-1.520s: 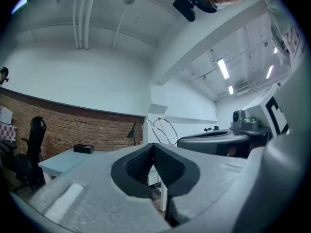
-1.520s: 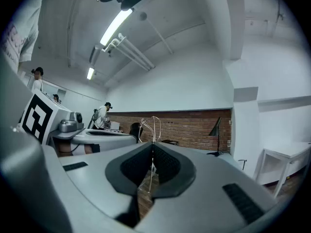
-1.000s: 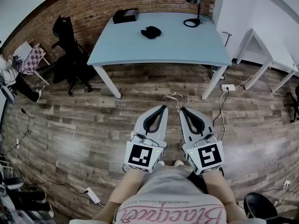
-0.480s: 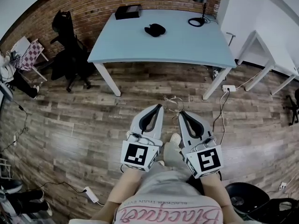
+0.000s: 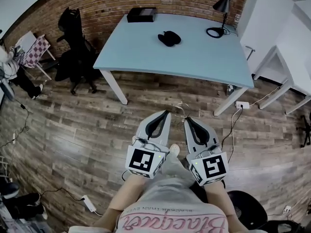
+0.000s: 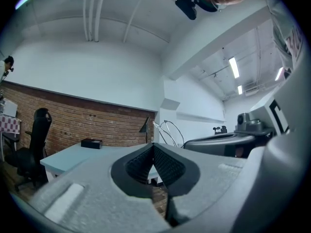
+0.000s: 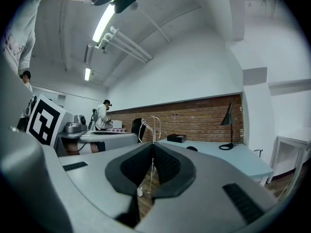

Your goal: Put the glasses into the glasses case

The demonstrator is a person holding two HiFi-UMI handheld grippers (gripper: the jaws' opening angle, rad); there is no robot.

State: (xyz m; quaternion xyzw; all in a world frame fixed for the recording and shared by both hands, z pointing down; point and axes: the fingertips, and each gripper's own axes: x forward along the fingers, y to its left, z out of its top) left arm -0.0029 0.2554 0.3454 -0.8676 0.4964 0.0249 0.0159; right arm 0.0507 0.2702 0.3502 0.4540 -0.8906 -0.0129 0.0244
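The glasses case [image 5: 169, 38] is a small dark rounded thing lying on the light blue table [image 5: 146, 52], far ahead of both grippers. Thin wire-framed glasses [image 5: 181, 107] hang over the wooden floor at the gripper tips. In the right gripper view the wire frame [image 7: 153, 127] runs through the slit of my right gripper [image 7: 152, 144], which is shut on it. My left gripper [image 5: 168, 112] is close beside the right gripper [image 5: 186, 119], jaws shut with nothing seen between them. The left gripper view shows the wire loops [image 6: 168, 123] just right of its tip [image 6: 153, 144].
A black box [image 5: 141, 14] and a black desk lamp [image 5: 221, 13] stand at the table's far edge. A black office chair [image 5: 75, 47] is left of the table, a white table [image 5: 291, 47] right. Cables and a power strip [image 5: 241, 105] lie on the floor.
The blue table has come nearer and shifted right in the head view as the person steps forward. Both grippers stay side by side, still shut.
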